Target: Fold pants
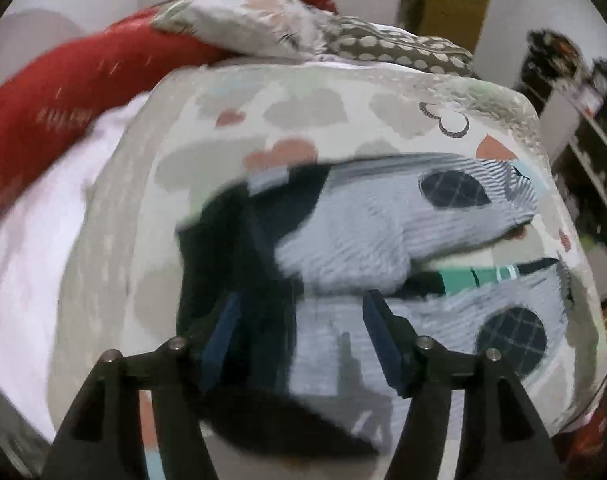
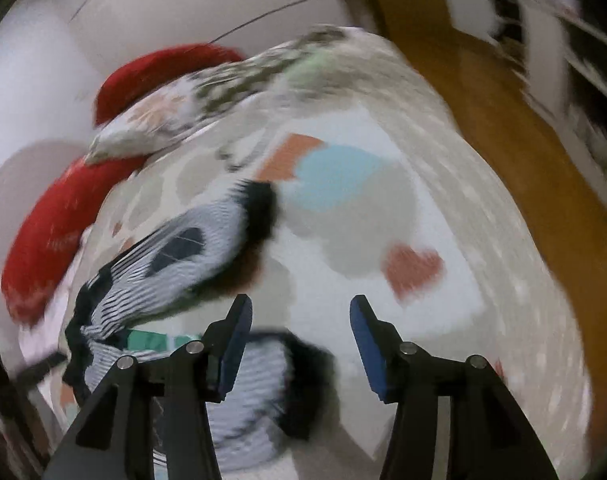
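Striped pants (image 1: 355, 236) lie spread on the patterned quilt (image 1: 303, 108), both legs laid out, dark knee patches showing, waist end toward the left gripper (image 1: 299, 340). Its jaws stand wide apart over the dark waistband, gripping nothing. The right gripper (image 2: 299, 340) hangs above the cuffs, equally wide, empty. One tool at each end looks like a setup for folding lengthwise. Both views are blurred.

Striped pants (image 1: 343, 236) — patterned bedspread (image 1: 303, 100)
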`<state>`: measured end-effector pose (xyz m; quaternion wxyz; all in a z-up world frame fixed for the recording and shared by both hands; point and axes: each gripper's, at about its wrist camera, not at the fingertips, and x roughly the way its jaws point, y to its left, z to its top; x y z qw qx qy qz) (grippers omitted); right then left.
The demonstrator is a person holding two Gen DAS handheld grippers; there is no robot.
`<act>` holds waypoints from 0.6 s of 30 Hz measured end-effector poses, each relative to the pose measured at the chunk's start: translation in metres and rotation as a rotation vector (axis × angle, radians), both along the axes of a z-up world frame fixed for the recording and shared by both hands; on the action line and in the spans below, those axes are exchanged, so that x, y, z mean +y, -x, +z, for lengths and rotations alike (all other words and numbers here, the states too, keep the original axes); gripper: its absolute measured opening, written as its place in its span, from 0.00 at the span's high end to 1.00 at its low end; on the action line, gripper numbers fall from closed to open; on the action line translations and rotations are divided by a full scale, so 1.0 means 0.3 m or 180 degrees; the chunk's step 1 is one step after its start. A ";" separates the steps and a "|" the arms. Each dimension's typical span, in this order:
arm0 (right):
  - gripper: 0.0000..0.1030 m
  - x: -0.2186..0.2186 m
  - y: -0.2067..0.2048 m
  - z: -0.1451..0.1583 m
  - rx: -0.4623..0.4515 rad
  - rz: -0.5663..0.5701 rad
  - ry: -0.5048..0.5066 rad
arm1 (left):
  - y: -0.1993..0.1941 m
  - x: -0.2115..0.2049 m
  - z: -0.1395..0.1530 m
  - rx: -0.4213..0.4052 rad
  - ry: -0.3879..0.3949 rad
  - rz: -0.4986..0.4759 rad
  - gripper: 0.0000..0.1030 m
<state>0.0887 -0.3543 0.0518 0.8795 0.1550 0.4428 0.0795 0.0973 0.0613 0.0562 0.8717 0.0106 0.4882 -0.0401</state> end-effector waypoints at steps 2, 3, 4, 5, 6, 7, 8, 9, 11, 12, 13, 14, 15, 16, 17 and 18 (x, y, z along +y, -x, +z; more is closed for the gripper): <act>0.32 0.077 -0.082 0.035 -0.0055 0.0366 0.0199 | -0.102 -0.013 -0.004 0.0037 -0.0027 -0.0161 0.38; 0.30 0.127 -0.131 0.048 -0.0062 0.0553 0.0349 | -0.164 -0.017 -0.017 0.0105 -0.0017 -0.0249 0.38; 0.30 0.193 -0.203 0.052 -0.0037 0.0759 0.0550 | -0.224 -0.020 -0.038 0.0201 0.0018 -0.0332 0.38; 0.29 0.238 -0.261 0.045 0.0013 0.0912 0.0645 | -0.288 -0.020 -0.066 0.0317 0.0055 -0.0392 0.38; 0.30 0.270 -0.306 0.034 0.0066 0.1020 0.0693 | -0.329 -0.021 -0.083 0.0367 0.0060 -0.0414 0.38; 0.29 0.319 -0.377 0.015 0.0143 0.1140 0.0791 | -0.362 -0.021 -0.101 0.0402 0.0048 -0.0456 0.38; 0.29 0.342 -0.414 0.001 0.0168 0.1193 0.0855 | -0.394 -0.022 -0.120 0.0426 0.0011 -0.0511 0.38; 0.29 0.382 -0.470 -0.020 0.0206 0.1307 0.0957 | -0.425 -0.021 -0.135 0.0439 -0.0027 -0.0577 0.38; 0.29 0.442 -0.535 -0.059 0.0252 0.1443 0.1181 | -0.467 -0.021 -0.168 0.0502 -0.0067 -0.0771 0.38; 0.29 0.462 -0.555 -0.076 0.0268 0.1503 0.1242 | -0.485 -0.022 -0.186 0.0539 -0.0105 -0.0873 0.38; 0.29 0.484 -0.584 -0.104 0.0318 0.1610 0.1280 | -0.499 -0.024 -0.201 0.0568 -0.0159 -0.0950 0.37; 0.29 0.501 -0.610 -0.133 0.0378 0.1694 0.1316 | -0.511 -0.026 -0.219 0.0604 -0.0217 -0.1029 0.33; 0.30 0.510 -0.624 -0.156 0.0404 0.1738 0.1340 | -0.524 -0.029 -0.238 0.0653 -0.0249 -0.1101 0.31; 0.30 0.523 -0.643 -0.188 0.0429 0.1818 0.1380 | -0.535 -0.027 -0.254 0.0704 -0.0235 -0.1133 0.29; 0.30 0.533 -0.656 -0.208 0.0448 0.1869 0.1401 | -0.541 -0.021 -0.261 0.0735 -0.0186 -0.1139 0.29; 0.29 0.541 -0.665 -0.224 0.0471 0.1899 0.1387 | -0.548 -0.014 -0.263 0.0750 -0.0116 -0.1131 0.29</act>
